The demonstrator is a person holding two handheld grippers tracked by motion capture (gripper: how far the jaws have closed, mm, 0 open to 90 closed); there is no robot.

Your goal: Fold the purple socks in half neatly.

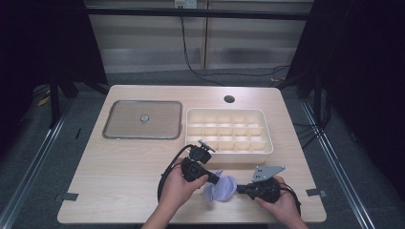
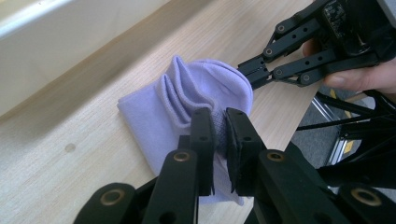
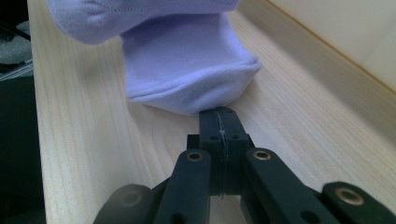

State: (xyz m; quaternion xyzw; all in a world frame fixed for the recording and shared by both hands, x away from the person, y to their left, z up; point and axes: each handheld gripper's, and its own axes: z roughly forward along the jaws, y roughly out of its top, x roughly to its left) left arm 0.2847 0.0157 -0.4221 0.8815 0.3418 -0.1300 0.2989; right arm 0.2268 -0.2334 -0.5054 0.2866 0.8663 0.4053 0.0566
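The soft, light purple sock (image 1: 221, 188) lies folded near the table's (image 1: 124, 162) front edge, where the left gripper (image 2: 219, 135) pinches its thick folded part and the right gripper (image 3: 219, 121), jaws tight together, nips its edge, so 2 holds should stop it flopping.

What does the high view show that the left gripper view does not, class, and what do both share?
High view alone: the lidded tray, the full grid of the divided box and the table hole.

Left gripper view alone: close up, the left tool pinching the sock's folded fabric, with its ribbed layers visible.

Both: the lilac sock on the wooden table, and the right tool shut on the sock's edge.
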